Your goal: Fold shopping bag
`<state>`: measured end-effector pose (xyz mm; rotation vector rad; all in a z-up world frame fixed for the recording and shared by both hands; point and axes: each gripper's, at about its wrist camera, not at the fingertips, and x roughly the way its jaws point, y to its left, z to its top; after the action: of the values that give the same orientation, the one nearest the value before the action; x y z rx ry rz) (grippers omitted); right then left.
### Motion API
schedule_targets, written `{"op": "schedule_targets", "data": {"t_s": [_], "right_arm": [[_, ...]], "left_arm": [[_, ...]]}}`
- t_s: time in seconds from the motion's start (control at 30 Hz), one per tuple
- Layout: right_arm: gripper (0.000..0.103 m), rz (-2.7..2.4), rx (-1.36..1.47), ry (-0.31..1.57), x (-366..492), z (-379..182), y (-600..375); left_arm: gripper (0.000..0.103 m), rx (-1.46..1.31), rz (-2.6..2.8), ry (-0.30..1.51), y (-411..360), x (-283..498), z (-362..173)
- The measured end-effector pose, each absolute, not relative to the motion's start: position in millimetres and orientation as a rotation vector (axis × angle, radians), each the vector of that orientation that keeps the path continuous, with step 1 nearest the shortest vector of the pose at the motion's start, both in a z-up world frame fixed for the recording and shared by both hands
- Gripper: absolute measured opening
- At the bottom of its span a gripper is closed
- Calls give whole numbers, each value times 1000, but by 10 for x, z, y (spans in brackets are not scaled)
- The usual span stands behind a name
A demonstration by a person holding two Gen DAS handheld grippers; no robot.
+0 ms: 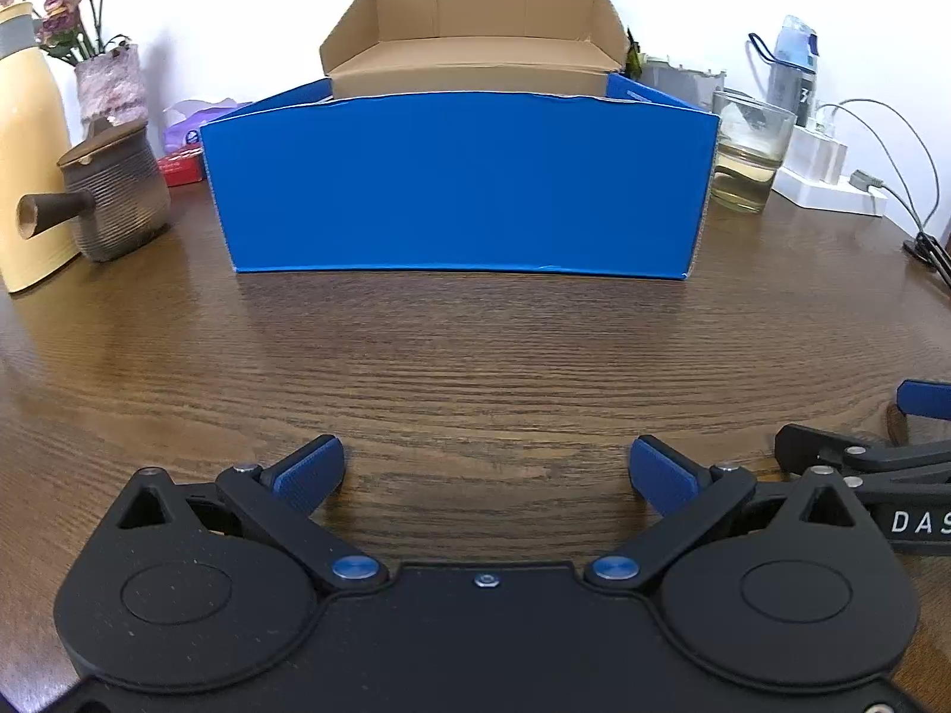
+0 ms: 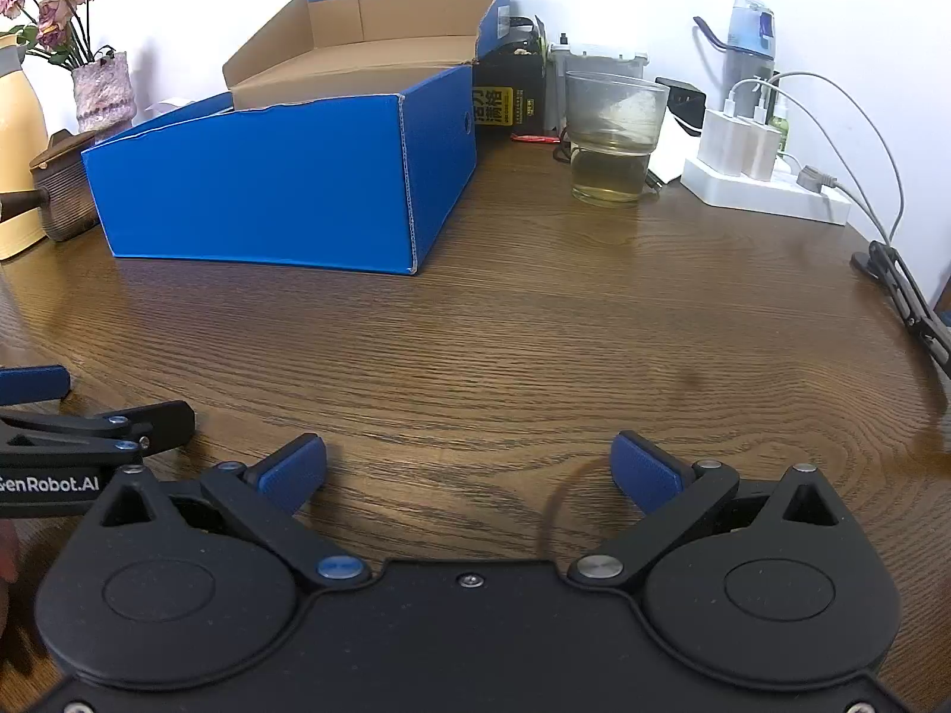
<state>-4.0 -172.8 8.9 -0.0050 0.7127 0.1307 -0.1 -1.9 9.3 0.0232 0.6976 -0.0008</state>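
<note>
One wooden worktop [image 1: 475,356], dark grain, bare across the middle.

One blue cardboard box [image 1: 457,184] at the back centre, lid flipped up and open, brown inside. Contents not visible from either wrist view.

No shopping bag identifiable in either view. A bit of pale purple plastic [image 1: 196,119] shows behind the box's left corner; can't tell what it is.

Two tools, side by side at the near edge, both low over the worktop. Left tool [image 1: 486,472]: fingers spread wide, nothing between them, bare wood in the gap. Right tool [image 2: 468,466]: same, fingers wide apart, holding nothing. Each shows up at the edge of the other's camera.

Left of the box: one yellow flask [image 1: 30,178], one ribbed brown teapot [image 1: 113,196] with a side handle, one vase of dried roses [image 1: 110,83], one red item [image 1: 181,169] tucked against the box.

Right of the box: one glass [image 2: 612,136] part full of pale yellow liquid, one water bottle [image 2: 750,41], one white power strip [image 2: 767,190] with two chargers plugged in and cables running off, one black packet [image 2: 508,98] with yellow lettering, one clear container [image 2: 600,59] behind the glass.
</note>
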Motion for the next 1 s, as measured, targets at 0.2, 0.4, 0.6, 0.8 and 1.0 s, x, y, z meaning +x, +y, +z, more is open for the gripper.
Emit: {"op": "schedule_targets", "data": {"t_s": [0.2, 0.4, 0.6, 0.8, 1.0], "right_arm": [[103, 154, -12, 713, -50, 91, -1757], [103, 154, -12, 713, -50, 89, -1750], [103, 154, -11, 713, -43, 95, -1743], [103, 154, -11, 713, -45, 97, -1738], [103, 154, -11, 713, -44, 102, -1746]], "left_arm": [[103, 13, 30, 697, -44, -47, 91], [103, 11, 28, 697, -31, -53, 88], [103, 11, 29, 697, -32, -52, 85], [103, 11, 29, 697, -35, -51, 84], [103, 10, 28, 697, -31, -50, 82]]}}
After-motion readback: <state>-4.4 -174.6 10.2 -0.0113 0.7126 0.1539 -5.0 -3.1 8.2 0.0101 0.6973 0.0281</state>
